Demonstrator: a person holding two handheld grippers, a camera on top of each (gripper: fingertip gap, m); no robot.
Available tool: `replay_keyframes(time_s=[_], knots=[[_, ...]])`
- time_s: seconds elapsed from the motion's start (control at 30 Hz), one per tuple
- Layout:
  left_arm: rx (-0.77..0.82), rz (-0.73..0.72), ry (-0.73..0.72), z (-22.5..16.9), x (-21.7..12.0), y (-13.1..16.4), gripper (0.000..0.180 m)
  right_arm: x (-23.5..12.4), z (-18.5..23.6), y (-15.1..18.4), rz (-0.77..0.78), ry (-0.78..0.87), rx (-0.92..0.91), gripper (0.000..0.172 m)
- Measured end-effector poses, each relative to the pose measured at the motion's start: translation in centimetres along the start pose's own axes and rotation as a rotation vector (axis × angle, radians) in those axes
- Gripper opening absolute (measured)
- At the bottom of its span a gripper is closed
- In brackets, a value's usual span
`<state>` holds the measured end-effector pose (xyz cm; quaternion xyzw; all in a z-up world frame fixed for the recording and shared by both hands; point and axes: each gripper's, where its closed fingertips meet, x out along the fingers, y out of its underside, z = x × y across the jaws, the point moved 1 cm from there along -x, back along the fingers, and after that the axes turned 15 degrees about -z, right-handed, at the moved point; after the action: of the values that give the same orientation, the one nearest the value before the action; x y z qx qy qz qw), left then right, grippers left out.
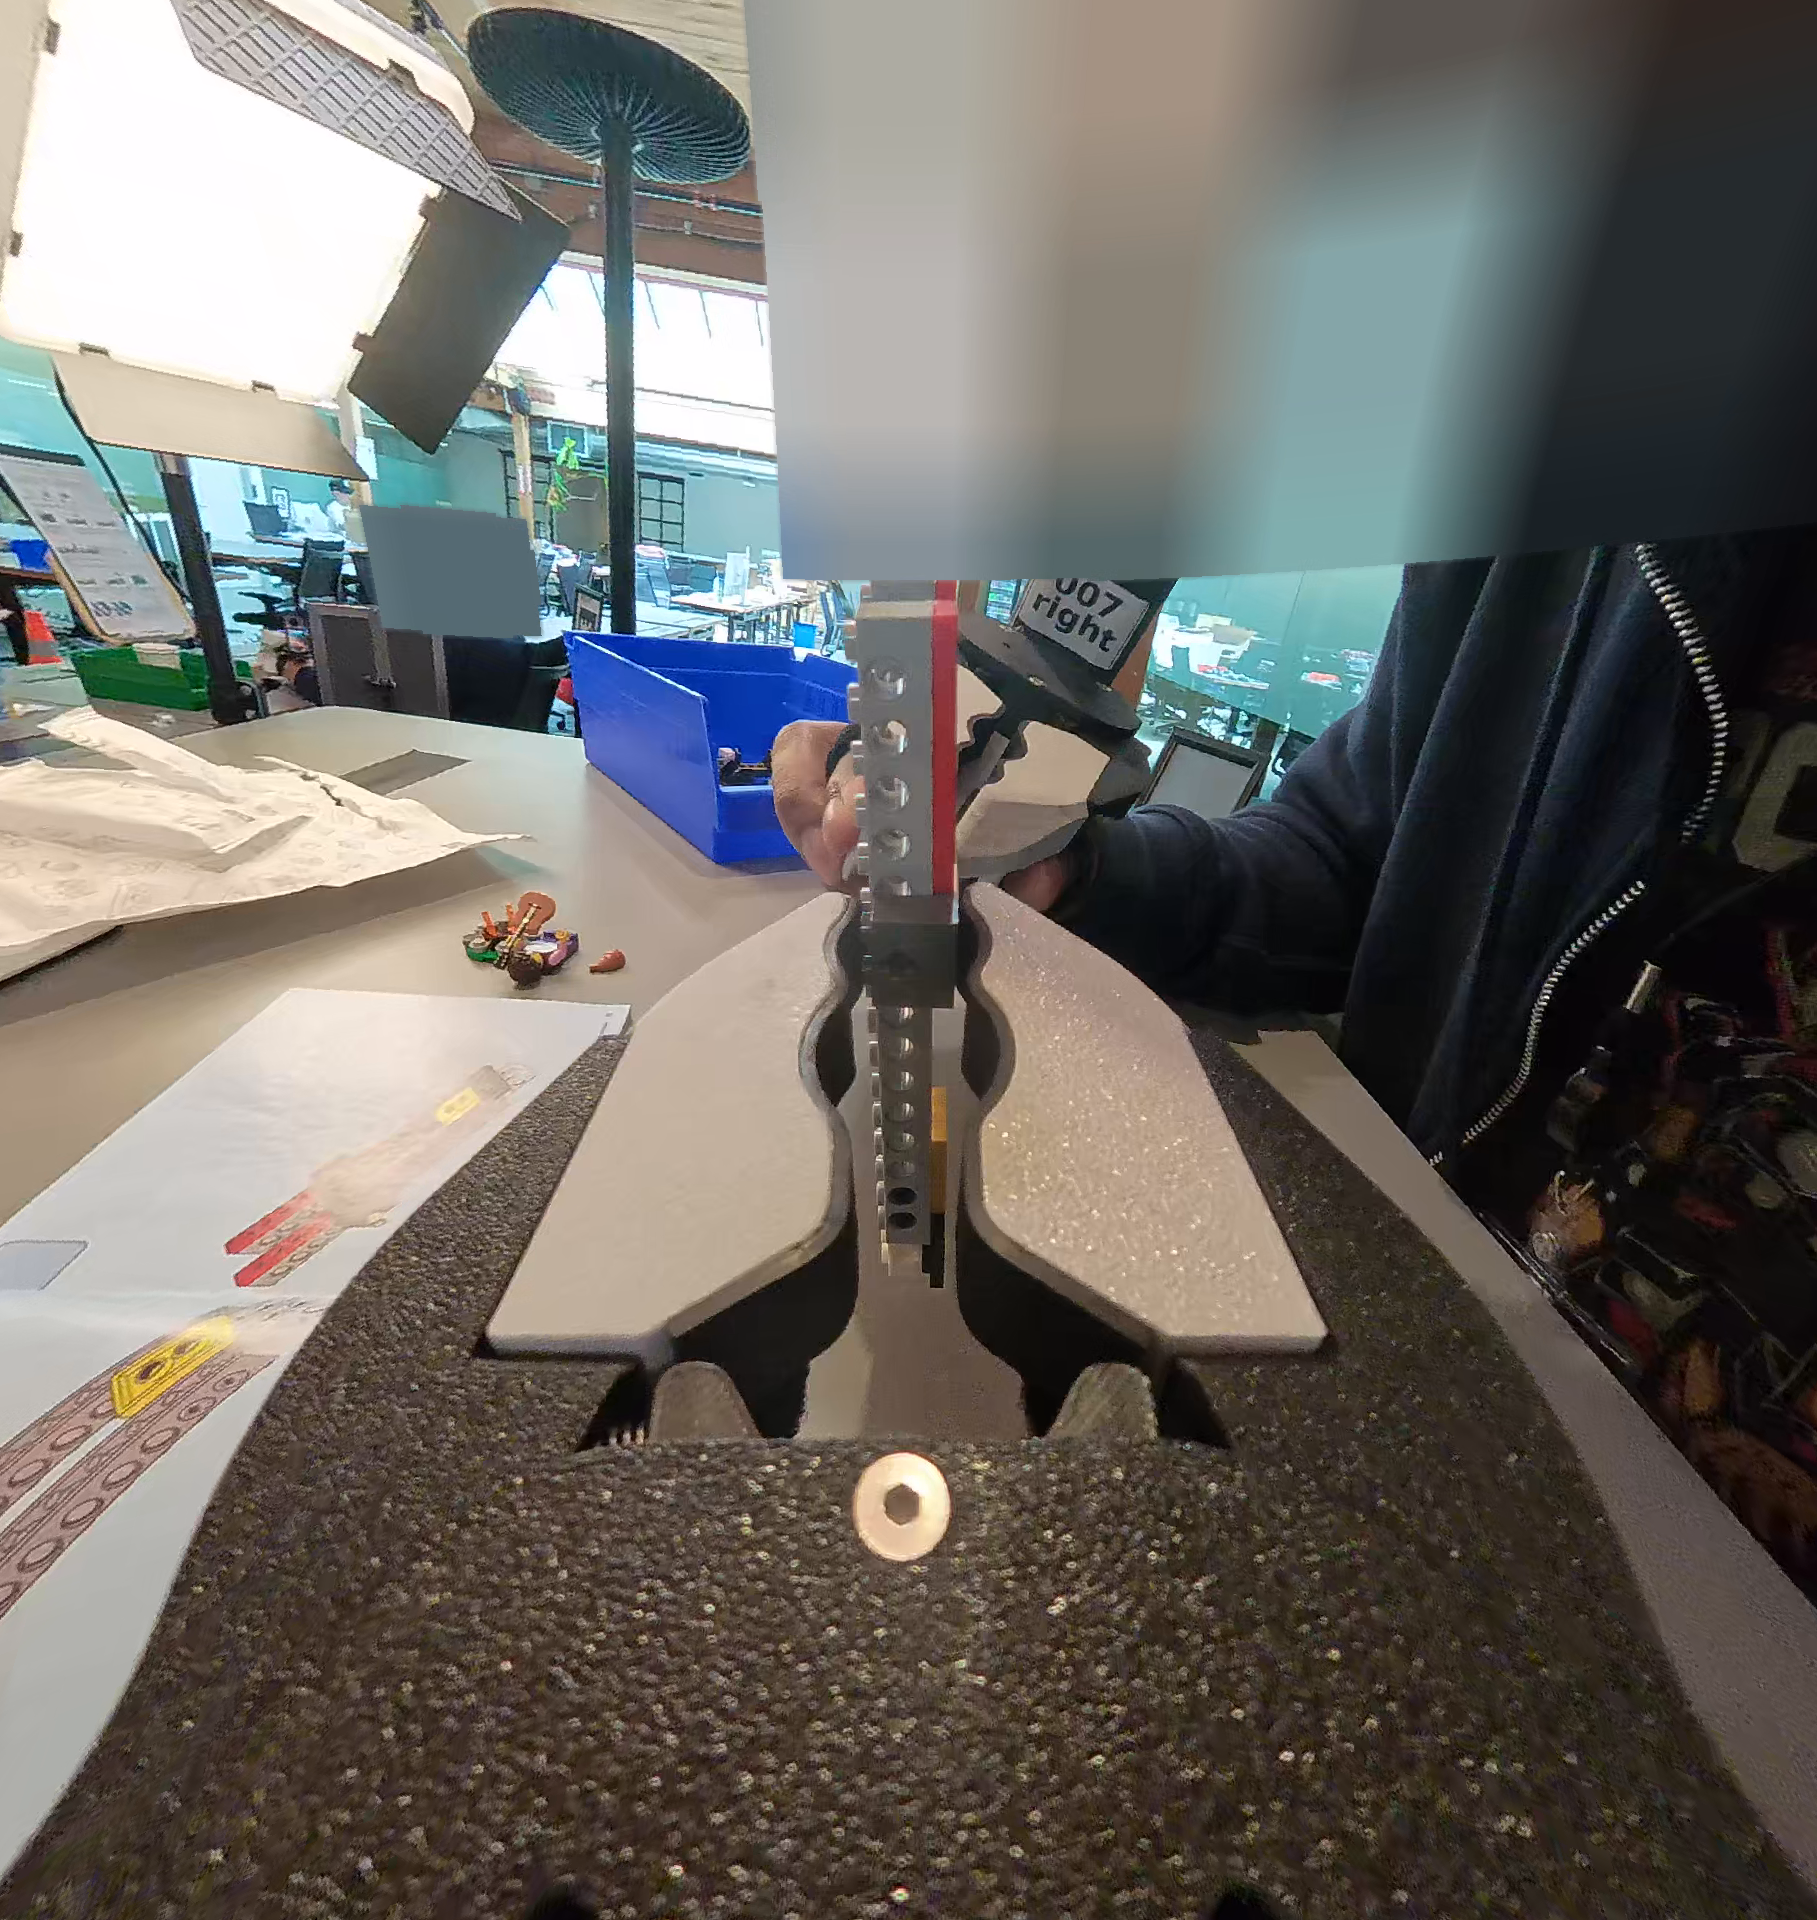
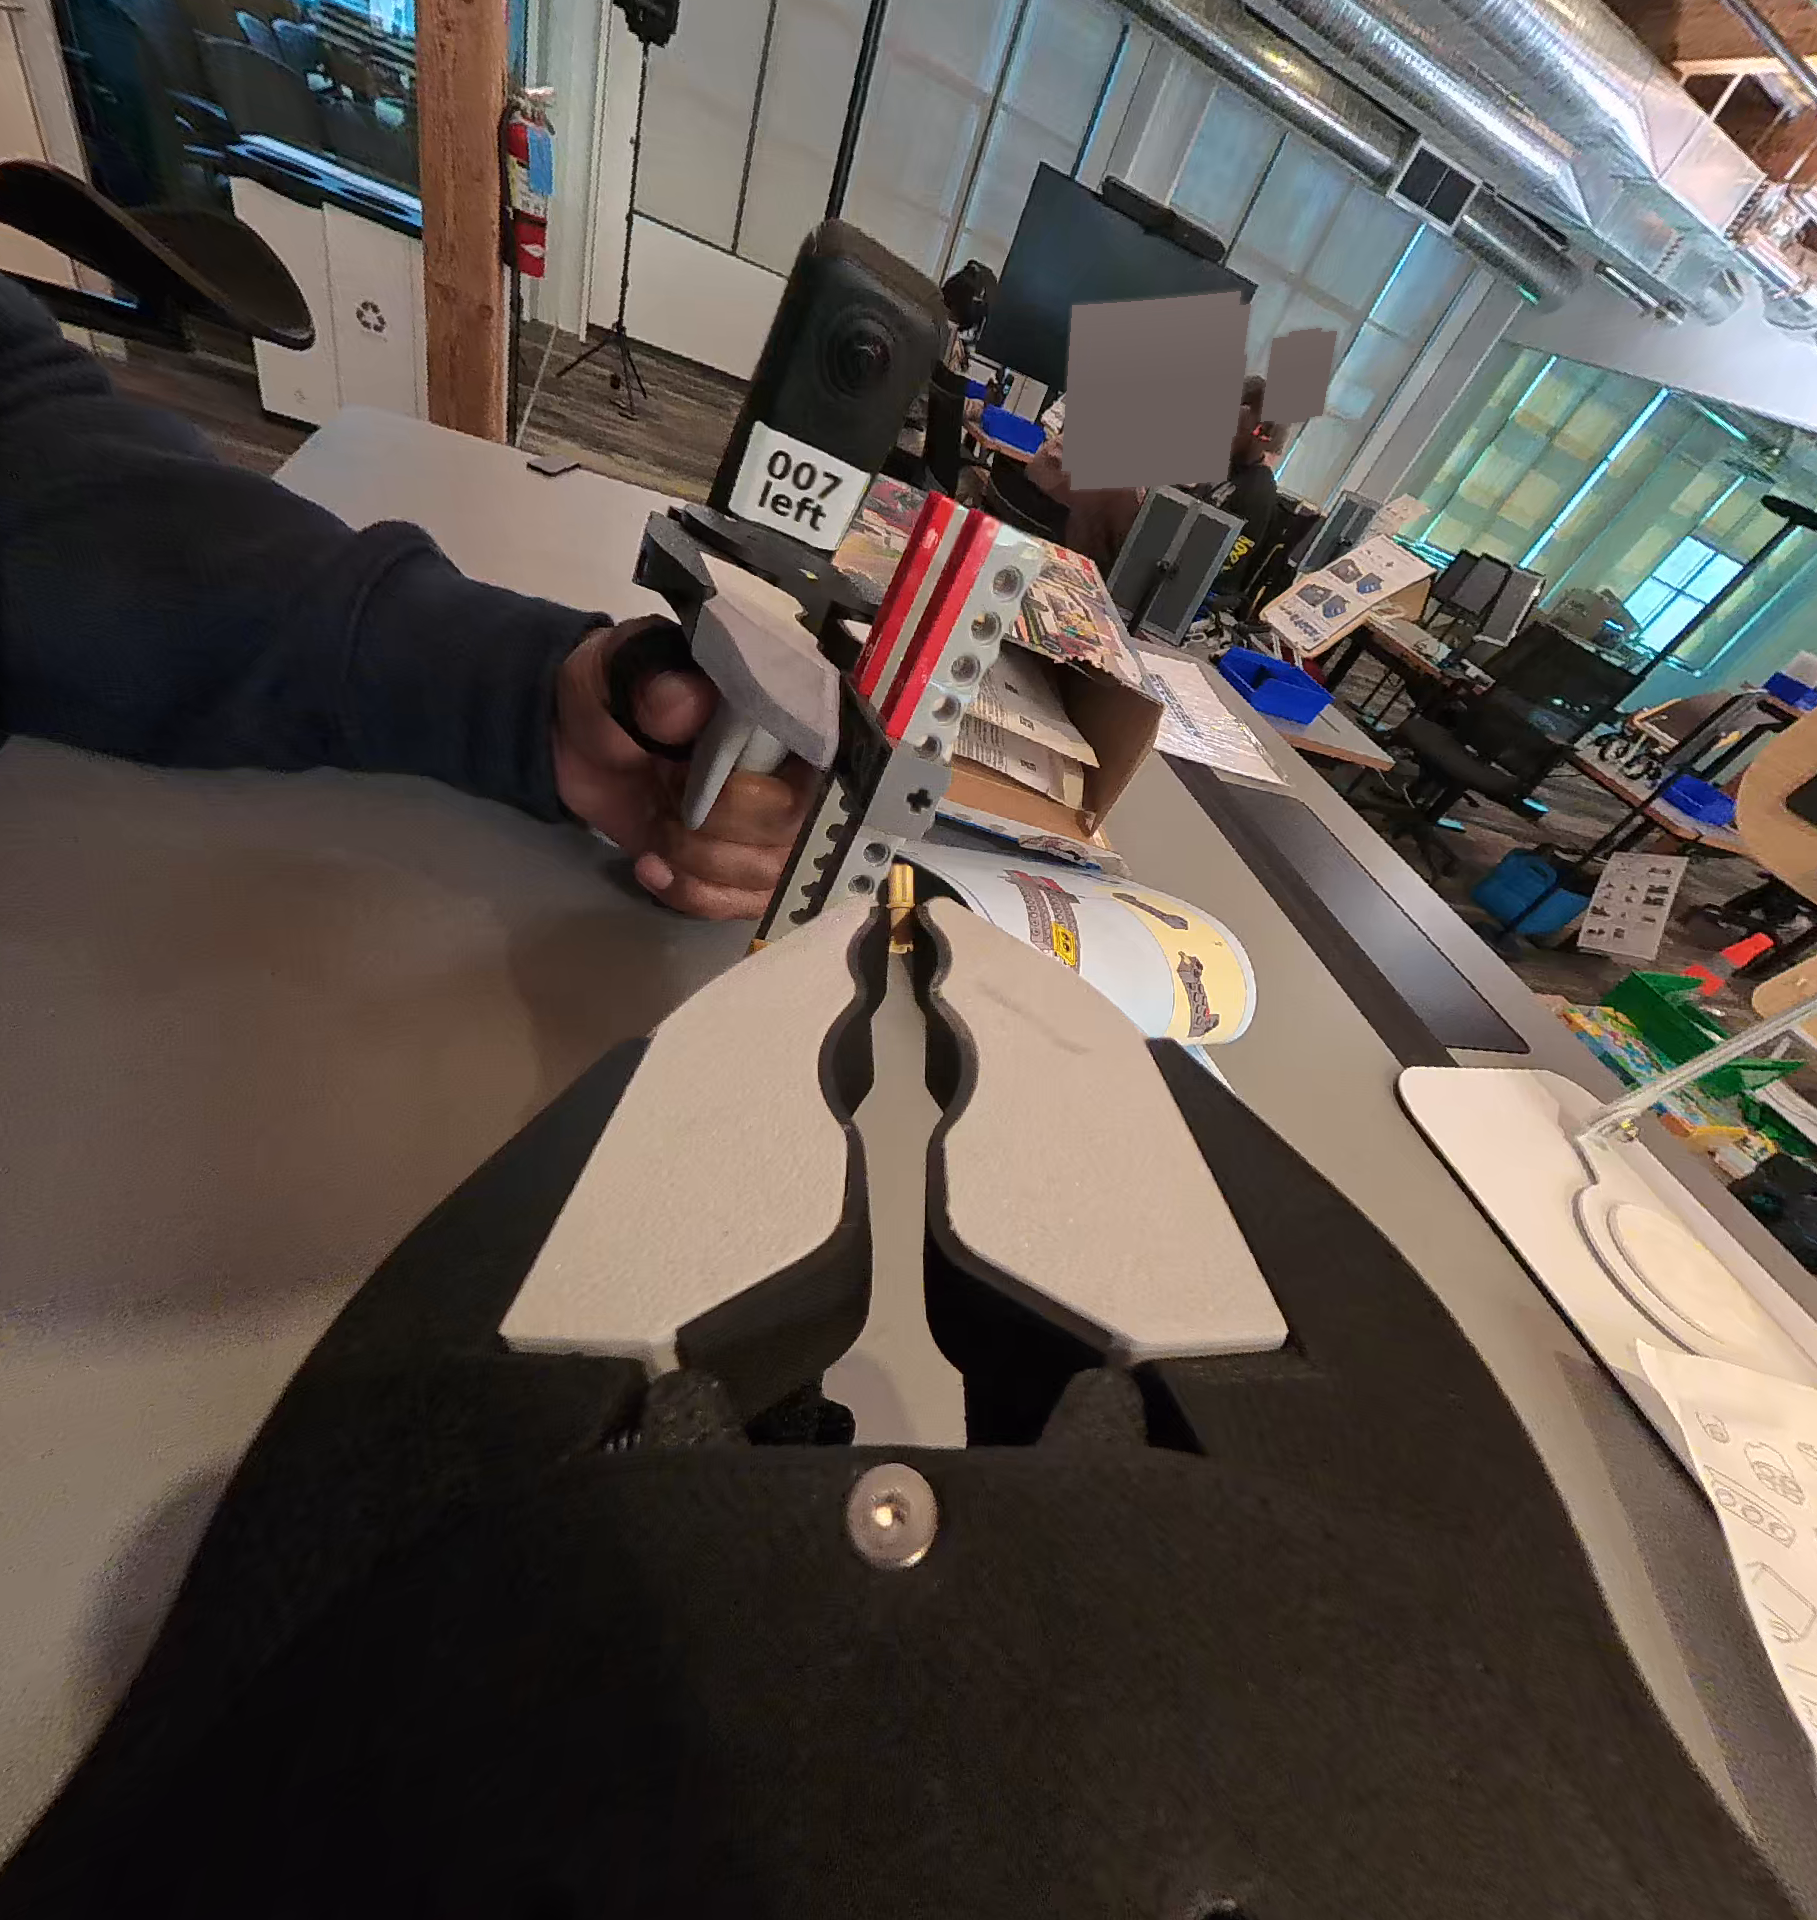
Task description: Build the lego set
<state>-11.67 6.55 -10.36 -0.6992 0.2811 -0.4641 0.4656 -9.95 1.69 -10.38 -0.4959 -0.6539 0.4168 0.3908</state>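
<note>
- The grey-and-red brick beam [image 1: 902,790] stands upright, clamped at its dark block between the left gripper [image 1: 906,940] fingertips, held above the table.
- The right gripper [image 2: 899,925] pinches a small yellow pin [image 2: 898,902] at its tips, just beside the beam's lower holes.
- Open grey table [image 2: 208,987] lies to the left of both; an instruction booklet [image 2: 1143,940] curls just beyond.
- A blue bin [image 1: 675,717], crumpled paper [image 1: 156,821] and a cluster of small pieces [image 1: 519,940] sit farther off in an open workshop.
</note>
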Motion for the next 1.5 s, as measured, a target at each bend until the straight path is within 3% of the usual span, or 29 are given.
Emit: replay_keyframes(time_s=[0.3, 0.8, 1.2, 1.5], knots=[[0.051, 0.047, -0.005, -0.1, 0.2, 0.5, 0.016, 0.1, 0.0, -0.2, 0.023, 0.022, -0.091, 0.004], [0.061, 0.094, -0.011, -0.3, 0.3, 0.9, 0.016, 0.4, 0.4, 0.3, 0.163, 0.092, -0.599, 0.004], [0.032, 0.152, -0.025, -0.1, 0.0, 1.6, 0.016, 0.4, 0.5, 1.0, 0.220, 0.094, -0.759, 0.004], [0.130, 0.243, -0.038, -0.1, -0.4, 2.2, 0.016, 0.5, 0.9, 1.8, 0.287, 0.057, -0.822, 0.004]])
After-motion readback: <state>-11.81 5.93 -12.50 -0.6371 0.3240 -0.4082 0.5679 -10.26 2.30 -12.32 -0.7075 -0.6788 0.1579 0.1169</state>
